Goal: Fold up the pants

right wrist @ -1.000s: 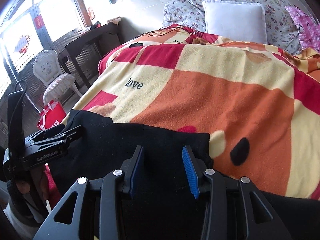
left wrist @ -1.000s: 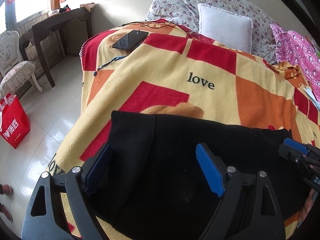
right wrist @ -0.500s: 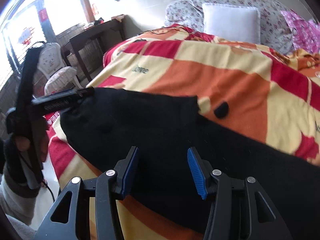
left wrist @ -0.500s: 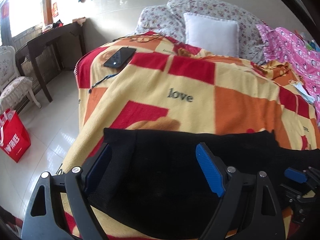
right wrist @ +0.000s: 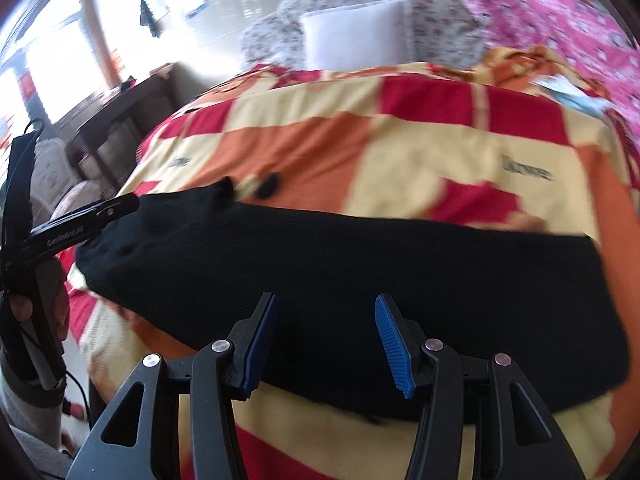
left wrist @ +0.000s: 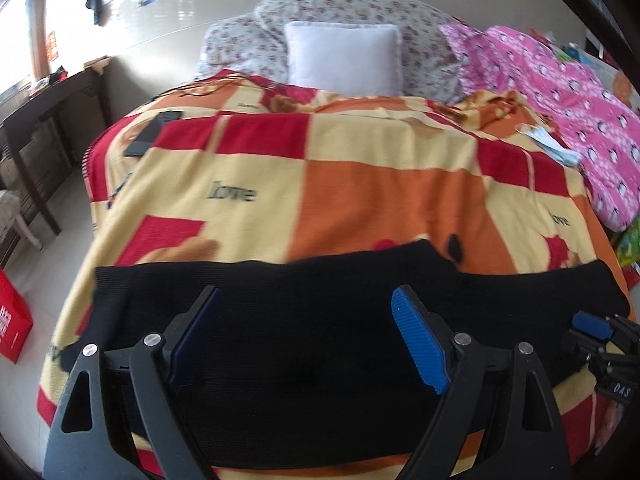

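Note:
The black pants (left wrist: 312, 312) lie as one long flat band across the near edge of the bed, on the checked blanket (left wrist: 360, 184). My left gripper (left wrist: 306, 294) hovers over their left half, open wide, with nothing between its blue pads. In the right wrist view the pants (right wrist: 400, 264) stretch from left to right, and my right gripper (right wrist: 326, 299) hangs open above their near edge without gripping cloth. One left finger (right wrist: 120, 206) reaches to the pants' left end there. The right gripper's tip (left wrist: 592, 328) shows at the pants' right end.
A dark phone (left wrist: 152, 132) lies at the blanket's far left. A white pillow (left wrist: 342, 56) and floral pillows sit at the head. Pink cloth (left wrist: 580, 100) and a face mask (left wrist: 548, 144) lie on the right. A red bag (left wrist: 12, 328) stands on the floor beside a dark desk (left wrist: 40, 96).
Both grippers have drawn back from the pants and moved apart, the right one sliding to the right along them. The right jaws stand slightly wider. The pants now lie spread out long.

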A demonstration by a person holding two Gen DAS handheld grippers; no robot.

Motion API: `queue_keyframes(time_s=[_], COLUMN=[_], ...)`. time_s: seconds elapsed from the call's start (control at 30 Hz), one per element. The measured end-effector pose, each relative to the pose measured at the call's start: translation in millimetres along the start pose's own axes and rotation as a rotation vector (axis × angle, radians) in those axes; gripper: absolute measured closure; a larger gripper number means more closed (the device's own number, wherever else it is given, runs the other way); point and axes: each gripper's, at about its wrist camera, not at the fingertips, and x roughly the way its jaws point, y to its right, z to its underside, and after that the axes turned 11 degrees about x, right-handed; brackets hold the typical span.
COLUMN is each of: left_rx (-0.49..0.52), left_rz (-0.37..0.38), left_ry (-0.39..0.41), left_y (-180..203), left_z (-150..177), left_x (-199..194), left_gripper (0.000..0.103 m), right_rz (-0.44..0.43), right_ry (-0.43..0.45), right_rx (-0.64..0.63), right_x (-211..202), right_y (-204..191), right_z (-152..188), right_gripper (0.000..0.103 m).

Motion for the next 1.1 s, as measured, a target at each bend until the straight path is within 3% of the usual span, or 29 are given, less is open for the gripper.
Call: queue_keyframes(time_s=[0.33,1.1], left_rx=[0.066,0.241], left_rz=[0.101,0.255], left_ry=[-0.012,-0.029], left_y=[57,159], left_z=[-14,-36], left_x=[11,19], left_gripper=[0.017,0.017], right_rz=[0.063,0.103], right_ry=[0.051,0.107], right_rx=[0.109,0.196], right_x=[-33,-75], right_y=[58,106], right_z=[4,25], right_gripper=[0.049,0.038])
